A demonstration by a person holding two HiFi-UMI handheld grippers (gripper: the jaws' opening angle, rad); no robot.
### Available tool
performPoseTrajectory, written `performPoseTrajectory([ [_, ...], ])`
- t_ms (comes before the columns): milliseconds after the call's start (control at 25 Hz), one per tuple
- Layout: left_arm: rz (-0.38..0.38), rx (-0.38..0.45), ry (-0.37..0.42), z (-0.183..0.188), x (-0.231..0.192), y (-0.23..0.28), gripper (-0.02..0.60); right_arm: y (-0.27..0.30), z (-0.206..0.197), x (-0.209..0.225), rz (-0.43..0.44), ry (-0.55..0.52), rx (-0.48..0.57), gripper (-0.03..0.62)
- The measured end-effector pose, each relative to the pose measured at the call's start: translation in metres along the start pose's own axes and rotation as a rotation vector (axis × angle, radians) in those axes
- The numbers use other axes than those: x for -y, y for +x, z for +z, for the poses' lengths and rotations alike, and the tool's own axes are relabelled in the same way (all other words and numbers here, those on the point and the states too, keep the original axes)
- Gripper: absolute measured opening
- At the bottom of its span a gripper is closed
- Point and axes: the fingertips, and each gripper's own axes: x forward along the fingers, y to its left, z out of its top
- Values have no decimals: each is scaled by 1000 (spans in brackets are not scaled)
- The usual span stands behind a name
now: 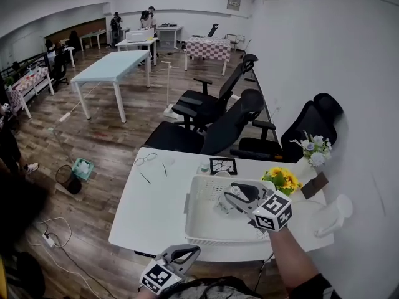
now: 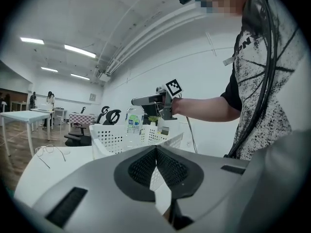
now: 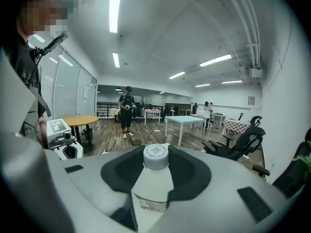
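Right gripper (image 1: 227,199) outstretched, fingers (image 3: 194,174) around a bottle (image 3: 154,181); left gripper (image 1: 189,250) low, fingers (image 2: 140,170) together.

I'm looking into a big open-plan office: swivel chairs (image 1: 215,108) lined up by a white wall (image 1: 324,55), long desks (image 1: 112,67) spread over a wood floor (image 1: 106,142), strip lights (image 3: 115,4) overhead, and people (image 1: 148,18) standing at the far end.

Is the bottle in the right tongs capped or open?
Capped. The right gripper view shows a white cap seated on the neck of the clear bottle, which the right tongs clamp.
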Motion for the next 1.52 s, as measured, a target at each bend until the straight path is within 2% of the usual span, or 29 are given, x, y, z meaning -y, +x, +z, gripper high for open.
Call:
performPoseTrajectory([
  [400,-113,14,24,14,26,35,11,-77,36,20,-112,17,102,161],
  [920,-278,4,59,33,107,106,11,-212,45,50,-257,33,169,161],
  [1160,-355,-5,68,37,150,141,11,-273,29,62,-324,36,156,161],
  [1520,-409,-26,52,33,190,180,11,-339,-35,82,-430,99,116,161],
])
